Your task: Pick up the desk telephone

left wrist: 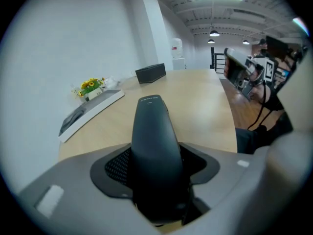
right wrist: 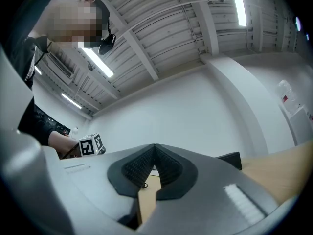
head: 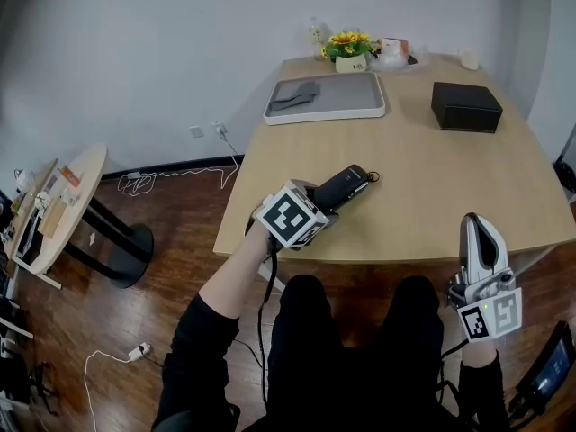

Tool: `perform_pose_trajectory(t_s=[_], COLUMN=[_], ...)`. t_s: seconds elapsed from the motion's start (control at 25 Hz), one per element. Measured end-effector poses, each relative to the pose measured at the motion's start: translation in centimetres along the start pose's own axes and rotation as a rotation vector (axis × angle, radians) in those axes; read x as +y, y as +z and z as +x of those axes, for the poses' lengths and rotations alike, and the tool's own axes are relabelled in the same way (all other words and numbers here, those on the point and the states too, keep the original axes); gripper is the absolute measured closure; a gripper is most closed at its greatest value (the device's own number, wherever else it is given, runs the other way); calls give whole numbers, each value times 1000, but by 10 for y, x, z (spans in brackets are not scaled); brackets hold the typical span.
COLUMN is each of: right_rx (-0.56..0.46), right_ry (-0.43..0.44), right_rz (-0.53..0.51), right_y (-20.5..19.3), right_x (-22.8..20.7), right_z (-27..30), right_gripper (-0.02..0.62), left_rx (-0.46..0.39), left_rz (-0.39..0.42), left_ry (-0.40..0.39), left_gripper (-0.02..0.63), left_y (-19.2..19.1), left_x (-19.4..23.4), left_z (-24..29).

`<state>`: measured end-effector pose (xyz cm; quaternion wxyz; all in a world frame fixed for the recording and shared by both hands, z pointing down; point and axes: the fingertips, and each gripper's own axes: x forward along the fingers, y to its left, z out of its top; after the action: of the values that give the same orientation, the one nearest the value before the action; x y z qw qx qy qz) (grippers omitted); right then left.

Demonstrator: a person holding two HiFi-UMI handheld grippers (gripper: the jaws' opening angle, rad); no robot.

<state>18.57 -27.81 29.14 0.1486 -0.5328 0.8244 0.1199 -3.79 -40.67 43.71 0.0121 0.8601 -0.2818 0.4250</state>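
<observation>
The telephone's black handset [head: 355,180] lies on the light wooden table [head: 432,178] close to its near edge, pointing away toward the far right. My left gripper [head: 337,193] reaches down over it from the edge. In the left gripper view the handset [left wrist: 152,131] fills the gap between the jaws, and both dark pads [left wrist: 115,166] sit against its sides. My right gripper [head: 478,234] hangs off the table's front at the lower right, pointing upward, its pads [right wrist: 142,165] closed together at the tips on nothing.
A grey tray [head: 328,97] with a folded cloth, a black box [head: 465,106] and a pot of yellow flowers [head: 350,50] stand at the table's far end. A small round side table [head: 63,205] is on the left, with cables [head: 180,174] on the wooden floor.
</observation>
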Motion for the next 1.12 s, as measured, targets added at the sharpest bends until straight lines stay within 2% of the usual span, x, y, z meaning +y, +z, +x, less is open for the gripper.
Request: perform_pose_trajectory(t_s=[0.08, 0.16, 0.32, 0.52, 0.64, 0.8, 0.92, 1.12], right_rx=[-14, -28, -37, -30, -25, -24, -28, -53], right_ry=[0, -3, -9, -14, -13, -10, -10, -10], right_rz=[-2, -4, -5, -7, -7, -11, -17, -23], right_y=[6, 13, 18, 15, 13, 13, 18, 28], right_x=[0, -1, -5, -6, -6, -4, -1, -1], right_z=[-1, -2, -3, -3, -2, -1, -2, -3], right_gripper=[594, 594, 594, 594, 595, 594, 594, 594], left_rx=[-41, -117, -357, -699, -850, -916, -984, -996], left_rz=[38, 58, -29, -107, -155, -162, -154, -149], left_ry=[77, 149, 284, 480, 528, 543, 589, 640], left_gripper=[341, 339, 341, 341, 341, 342, 342, 342], left_y=[3, 8, 21, 43, 53, 59, 65, 63], left_x=[0, 0, 4, 5, -1, -7, -11, -12], left_z=[-3, -9, -51, -139, -182, -207, -223, -228])
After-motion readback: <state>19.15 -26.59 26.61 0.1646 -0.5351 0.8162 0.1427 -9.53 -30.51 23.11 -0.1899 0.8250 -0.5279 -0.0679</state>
